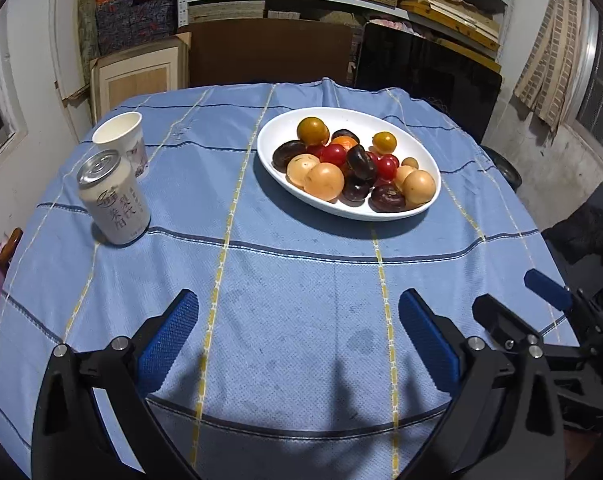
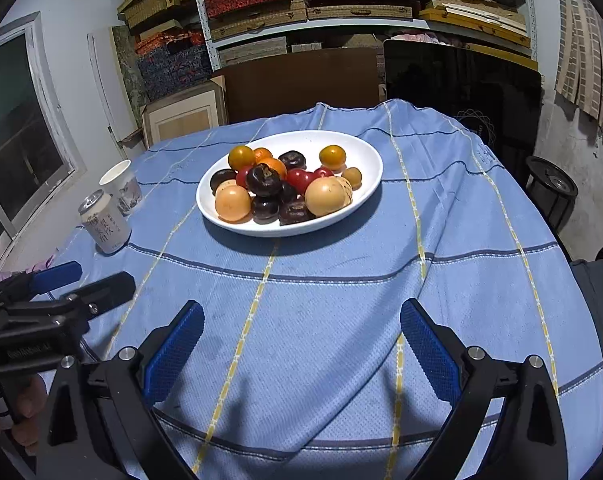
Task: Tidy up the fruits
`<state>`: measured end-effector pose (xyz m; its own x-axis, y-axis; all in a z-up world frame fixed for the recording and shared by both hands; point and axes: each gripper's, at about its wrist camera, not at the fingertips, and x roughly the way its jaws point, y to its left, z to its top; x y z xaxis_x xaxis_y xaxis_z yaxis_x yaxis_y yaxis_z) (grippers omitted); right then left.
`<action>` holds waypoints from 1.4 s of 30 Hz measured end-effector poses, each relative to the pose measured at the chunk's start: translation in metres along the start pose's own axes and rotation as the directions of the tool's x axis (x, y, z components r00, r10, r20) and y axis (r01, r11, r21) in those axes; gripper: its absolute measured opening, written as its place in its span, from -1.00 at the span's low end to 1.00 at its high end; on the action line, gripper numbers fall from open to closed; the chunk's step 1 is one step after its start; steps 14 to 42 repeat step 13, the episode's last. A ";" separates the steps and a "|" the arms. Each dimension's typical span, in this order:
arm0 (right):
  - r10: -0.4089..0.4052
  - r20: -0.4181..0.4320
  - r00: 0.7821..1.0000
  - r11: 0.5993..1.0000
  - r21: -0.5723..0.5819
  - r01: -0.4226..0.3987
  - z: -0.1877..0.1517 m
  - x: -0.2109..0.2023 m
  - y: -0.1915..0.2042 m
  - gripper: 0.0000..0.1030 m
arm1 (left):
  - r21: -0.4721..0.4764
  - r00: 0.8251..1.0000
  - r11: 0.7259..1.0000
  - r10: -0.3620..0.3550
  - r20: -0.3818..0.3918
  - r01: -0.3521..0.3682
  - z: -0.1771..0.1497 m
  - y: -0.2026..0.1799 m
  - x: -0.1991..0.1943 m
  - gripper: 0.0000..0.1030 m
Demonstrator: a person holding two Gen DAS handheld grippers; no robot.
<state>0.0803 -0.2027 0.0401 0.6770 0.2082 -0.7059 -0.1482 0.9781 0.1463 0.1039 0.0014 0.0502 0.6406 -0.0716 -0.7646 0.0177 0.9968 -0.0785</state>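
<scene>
Left wrist view: your left gripper (image 1: 297, 344) hangs empty, jaws wide, over bare bench (image 1: 285, 280); fruits (image 1: 353, 164) lie heaped on the plate (image 1: 381, 120), can (image 1: 113, 200) and cup (image 1: 121, 140) well apart. Right wrist view: right gripper (image 2: 301, 348) likewise spread, holding nothing. Scene fits fruit gathered, or awaiting sorting; step unsettled.
</scene>
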 end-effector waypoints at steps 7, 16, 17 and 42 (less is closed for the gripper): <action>0.000 -0.007 1.000 1.000 -0.005 0.000 -0.008 0.000 0.002 0.93 | 0.024 0.999 0.999 0.036 0.021 -0.037 -0.008 -0.003 -0.003 0.91; -0.007 -0.018 1.000 1.000 0.000 0.007 -0.011 0.003 0.000 0.93 | 0.019 0.998 0.998 0.061 0.023 -0.062 -0.012 -0.002 0.000 0.91; -0.007 -0.018 1.000 1.000 0.000 0.007 -0.011 0.003 0.000 0.93 | 0.019 0.998 0.998 0.061 0.023 -0.062 -0.012 -0.002 0.000 0.91; -0.007 -0.018 1.000 1.000 0.000 0.007 -0.011 0.003 0.000 0.93 | 0.019 0.998 0.998 0.061 0.023 -0.062 -0.012 -0.002 0.000 0.91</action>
